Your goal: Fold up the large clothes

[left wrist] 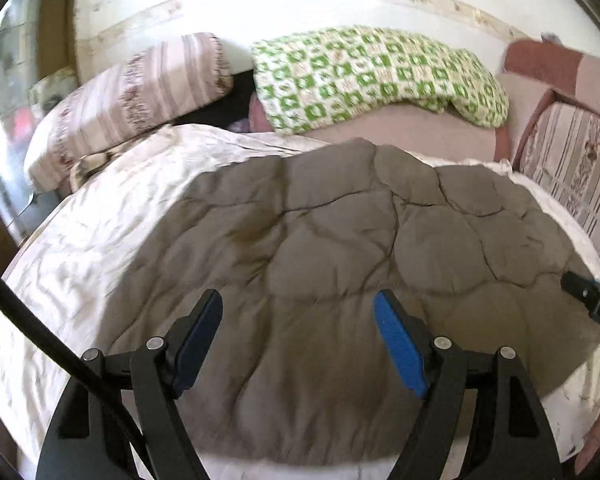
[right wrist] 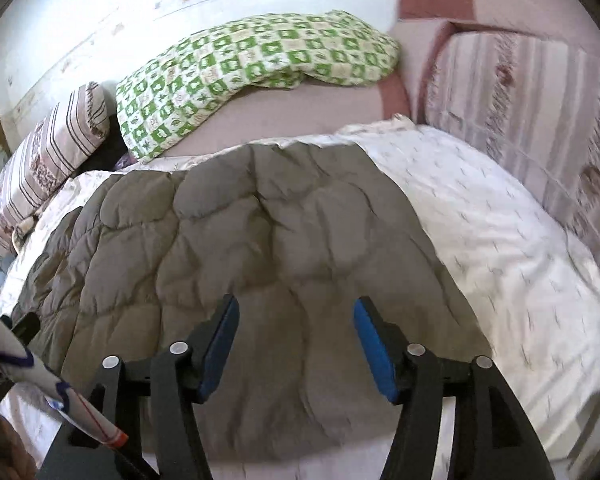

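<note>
A grey-brown quilted garment [left wrist: 340, 240] [right wrist: 240, 240] lies spread flat on a white crumpled sheet [left wrist: 100, 220] [right wrist: 480, 220] over a bed. My left gripper [left wrist: 298, 300] hovers open above the garment's near part, with nothing between its blue pads. My right gripper [right wrist: 296, 302] is likewise open over the garment's near edge, holding nothing. In the left wrist view a black finger [left wrist: 588, 300] of the right gripper shows at the right edge. The garment's near hem is partly hidden behind the gripper bodies in both views.
A green-and-white patterned blanket [left wrist: 372, 76] [right wrist: 240, 68] lies bunched at the back by the wall. A striped pillow [left wrist: 132, 100] [right wrist: 44, 160] sits at the back left and a striped cushion [left wrist: 572, 168] [right wrist: 520, 100] at the right. A black cable [left wrist: 40, 332] crosses the left.
</note>
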Tool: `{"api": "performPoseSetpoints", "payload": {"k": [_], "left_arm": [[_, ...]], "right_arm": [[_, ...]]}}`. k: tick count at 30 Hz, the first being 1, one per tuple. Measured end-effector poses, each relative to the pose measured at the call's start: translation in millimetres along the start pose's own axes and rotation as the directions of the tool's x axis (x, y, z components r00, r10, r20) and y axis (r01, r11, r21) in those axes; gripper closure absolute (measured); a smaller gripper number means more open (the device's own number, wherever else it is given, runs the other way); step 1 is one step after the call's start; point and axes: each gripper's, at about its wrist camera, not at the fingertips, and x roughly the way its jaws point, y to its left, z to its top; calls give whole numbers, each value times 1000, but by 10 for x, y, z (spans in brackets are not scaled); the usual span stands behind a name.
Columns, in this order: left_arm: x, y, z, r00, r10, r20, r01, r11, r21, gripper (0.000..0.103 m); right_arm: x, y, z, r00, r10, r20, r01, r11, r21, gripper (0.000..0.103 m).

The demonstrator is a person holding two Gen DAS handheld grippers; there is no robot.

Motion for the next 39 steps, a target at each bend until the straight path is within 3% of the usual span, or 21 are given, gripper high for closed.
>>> {"api": "performPoseSetpoints", "payload": {"k": [4,8,12,19,24,27,29,33,39], "left_arm": [[-213,232,-248,996,93,17,-92,995,-27,25],[-14,450,-420,987,151,-64,-153,987,-45,25],[92,492,-462,986,153,-71,-157,987,-45,23],[140,428,-468,982,182,-45,-183,983,-18,21],[155,431,-453,982,182,-45,-183,983,-21,20],[156,433,-454,982,182,-45,-183,983,-21,20],[159,434,-453,982,181,-45,-183,983,-21,20],[157,431,-454,982,182,-45,-183,983,-20,19],[168,435,-439,983,178,-45,-179,983,-28,19]], "right_arm": [[-154,-116,-230,1000,0,-9,0,1000,5,35],[-40,-96,-298,999,-25,-44,24,1000,-18,30],[101,-9,-350,996,-61,-64,57,997,-59,23],[96,28,-360,995,-85,-42,81,993,-84,23],[-156,189,-353,992,-91,91,103,986,-129,22],[-263,400,-388,989,-24,144,52,979,-197,22],[-227,513,-427,992,2,130,29,971,-238,22],[45,668,-530,1000,5,19,0,958,-287,22],[30,574,-460,999,27,25,-20,969,-246,19]]}}
